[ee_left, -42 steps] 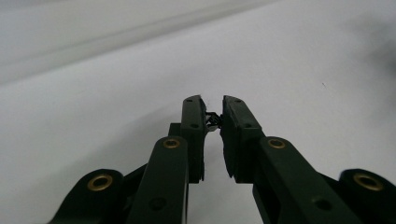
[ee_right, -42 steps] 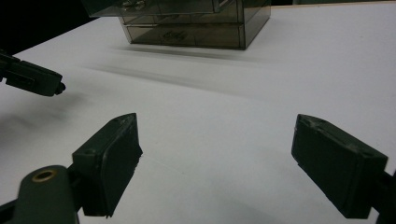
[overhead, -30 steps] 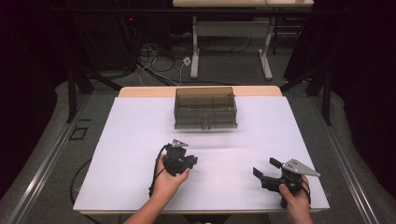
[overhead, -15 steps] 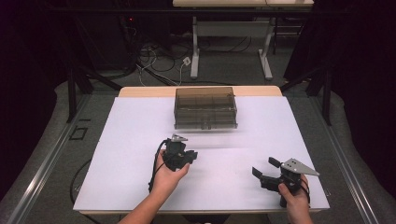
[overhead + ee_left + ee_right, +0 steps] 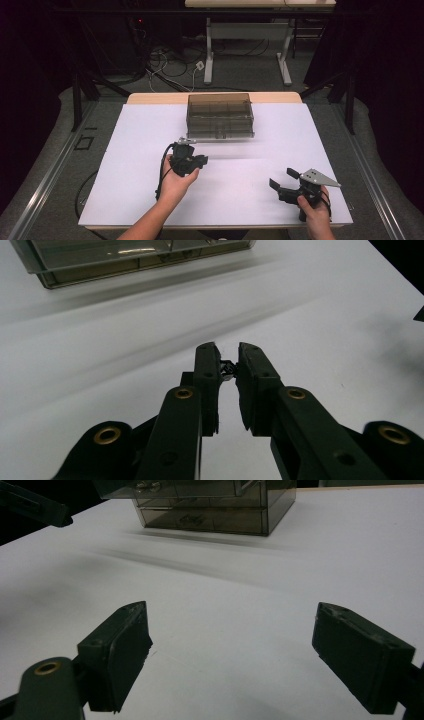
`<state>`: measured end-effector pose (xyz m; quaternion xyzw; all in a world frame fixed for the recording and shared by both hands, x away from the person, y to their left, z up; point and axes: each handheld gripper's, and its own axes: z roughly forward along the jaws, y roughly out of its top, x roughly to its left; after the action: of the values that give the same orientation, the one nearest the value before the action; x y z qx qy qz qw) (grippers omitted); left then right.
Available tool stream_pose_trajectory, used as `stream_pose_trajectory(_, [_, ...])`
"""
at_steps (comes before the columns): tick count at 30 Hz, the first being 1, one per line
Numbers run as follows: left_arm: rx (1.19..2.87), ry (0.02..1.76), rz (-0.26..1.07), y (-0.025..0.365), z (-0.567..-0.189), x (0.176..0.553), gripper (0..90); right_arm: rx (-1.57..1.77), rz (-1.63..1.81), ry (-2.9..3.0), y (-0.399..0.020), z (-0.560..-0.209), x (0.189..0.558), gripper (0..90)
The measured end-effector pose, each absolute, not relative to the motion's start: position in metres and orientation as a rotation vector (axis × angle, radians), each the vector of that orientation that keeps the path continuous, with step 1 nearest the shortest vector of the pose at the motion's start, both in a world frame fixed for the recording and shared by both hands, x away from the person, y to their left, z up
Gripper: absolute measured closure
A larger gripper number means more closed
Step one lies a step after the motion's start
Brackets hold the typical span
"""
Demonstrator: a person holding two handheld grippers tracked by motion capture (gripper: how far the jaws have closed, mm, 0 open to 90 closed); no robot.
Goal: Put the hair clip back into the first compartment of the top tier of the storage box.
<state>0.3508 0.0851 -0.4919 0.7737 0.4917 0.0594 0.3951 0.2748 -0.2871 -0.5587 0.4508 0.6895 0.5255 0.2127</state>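
White table top [image 5: 150,200] with a wooden strip along its far edge; grey floor, cables and a desk frame behind. Left gripper [image 5: 229,365] jaws nearly together, pinching a small dark object [image 5: 228,369], above the table in front of the smoky drawer box [image 5: 220,116]. Right gripper [image 5: 232,655] jaws wide apart, nothing between them.

No words, numbers or signs are showing clearly enough to read on the smoky plastic drawer box [image 5: 220,116], the white table [image 5: 250,190] or anything else here.
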Motion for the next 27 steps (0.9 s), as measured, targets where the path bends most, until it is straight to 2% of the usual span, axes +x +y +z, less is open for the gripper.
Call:
stream_pose_trajectory(11, [1.945, 1.252, 0.191, 0.093, -0.476, 0.359, 79.2, 1.236, 1.467, 1.913, -0.282, -0.558, 0.276, 14.9])
stream_pose_trajectory(27, [1.961, 1.242, 0.247, 0.086, -0.461, 0.370, 79.2, 1.241, 1.465, 1.916, -0.284, -0.558, 0.276, 14.9])
